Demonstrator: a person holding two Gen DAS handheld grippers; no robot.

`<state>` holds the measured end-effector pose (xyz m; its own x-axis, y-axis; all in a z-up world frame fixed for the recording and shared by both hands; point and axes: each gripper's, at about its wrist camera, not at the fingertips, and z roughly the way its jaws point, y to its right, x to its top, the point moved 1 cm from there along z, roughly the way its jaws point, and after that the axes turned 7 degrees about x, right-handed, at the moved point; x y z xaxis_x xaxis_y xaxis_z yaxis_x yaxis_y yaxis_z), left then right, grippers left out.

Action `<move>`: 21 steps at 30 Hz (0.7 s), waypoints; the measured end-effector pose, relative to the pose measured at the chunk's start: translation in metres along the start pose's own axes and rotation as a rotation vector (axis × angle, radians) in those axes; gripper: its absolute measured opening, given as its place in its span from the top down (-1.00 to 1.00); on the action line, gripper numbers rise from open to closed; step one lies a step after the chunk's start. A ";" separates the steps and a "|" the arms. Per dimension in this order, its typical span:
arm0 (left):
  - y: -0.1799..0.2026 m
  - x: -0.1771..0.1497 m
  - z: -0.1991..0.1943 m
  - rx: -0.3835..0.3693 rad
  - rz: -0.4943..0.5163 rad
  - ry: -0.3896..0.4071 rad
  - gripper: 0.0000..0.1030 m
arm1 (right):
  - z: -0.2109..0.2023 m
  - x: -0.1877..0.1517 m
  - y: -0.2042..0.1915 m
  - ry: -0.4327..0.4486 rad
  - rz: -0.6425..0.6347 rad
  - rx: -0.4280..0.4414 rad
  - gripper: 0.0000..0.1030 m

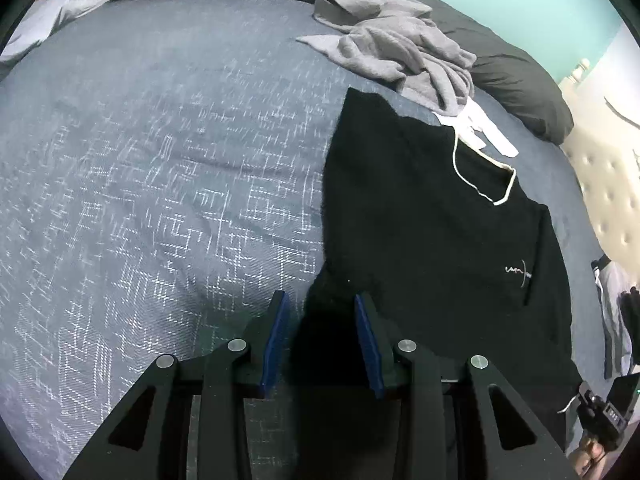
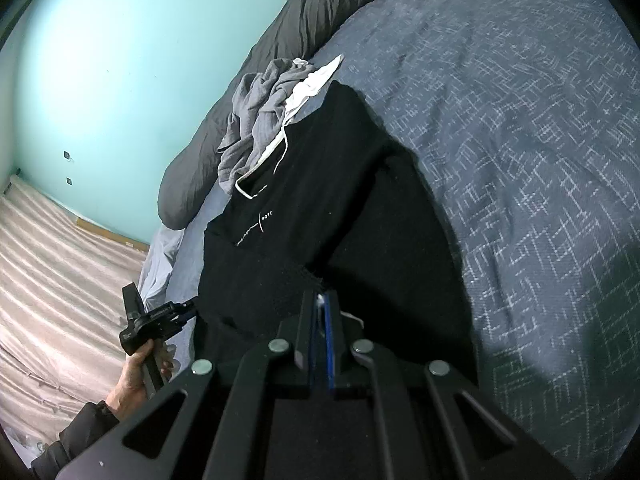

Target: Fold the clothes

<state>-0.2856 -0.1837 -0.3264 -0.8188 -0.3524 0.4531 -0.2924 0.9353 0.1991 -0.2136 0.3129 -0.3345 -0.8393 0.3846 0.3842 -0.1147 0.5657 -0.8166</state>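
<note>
a black cotton t-shirt with a cream-trimmed neckline and a small white chest print (image 1: 432, 240) lies spread on the bed's dark blue bedspread with its white crosshatch weave (image 1: 160, 184), toward the 3 o'clock side of the left wrist view. its neckline points to about 1 o'clock there, and its near hem runs down to the bottom of the frame.

the left gripper (image 1: 322, 300) hangs over the shirt's near corner at 6 o'clock. its blue-padded jaws stand apart, with a fold of the black fabric rising between them; whether the pads already press on the cloth i cannot tell, though a gap shows on each side.

the right gripper (image 2: 320, 300) sits at 6 o'clock in its own view, its jaws drawn together and clamped on the shirt's hem, a bit of white thread or label showing at the pinch. the black fabric pulls up in a ridge from that grip toward 12 o'clock.

at 8 o'clock in the right wrist view, a hand (image 2: 136, 376) in a dark sleeve holds the handle of the other gripper at the shirt's far edge.

beyond the neckline, a crumpled grey fleece garment (image 1: 404, 48) lies in a heap, touching a white piece of clothing (image 1: 476, 128) that pokes out beneath it just beside the black collar. a long dark grey pillow (image 1: 520, 76) runs along the bed's edge behind the heap, against a pale turquoise wall (image 2: 120, 60).
</note>
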 end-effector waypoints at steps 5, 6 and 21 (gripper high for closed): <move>0.001 -0.002 -0.003 0.007 0.014 0.008 0.67 | 0.001 0.001 -0.001 -0.003 0.000 0.004 0.94; 0.001 -0.002 -0.003 0.010 0.011 0.010 0.68 | 0.000 0.001 -0.001 -0.003 0.000 0.005 0.94; -0.004 0.003 -0.007 0.027 -0.022 0.000 0.70 | -0.012 0.001 -0.021 -0.032 -0.028 0.037 0.94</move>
<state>-0.2831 -0.1888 -0.3202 -0.8119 -0.3732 0.4489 -0.3240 0.9277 0.1854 -0.2057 0.3100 -0.3124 -0.8522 0.3448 0.3936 -0.1576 0.5482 -0.8214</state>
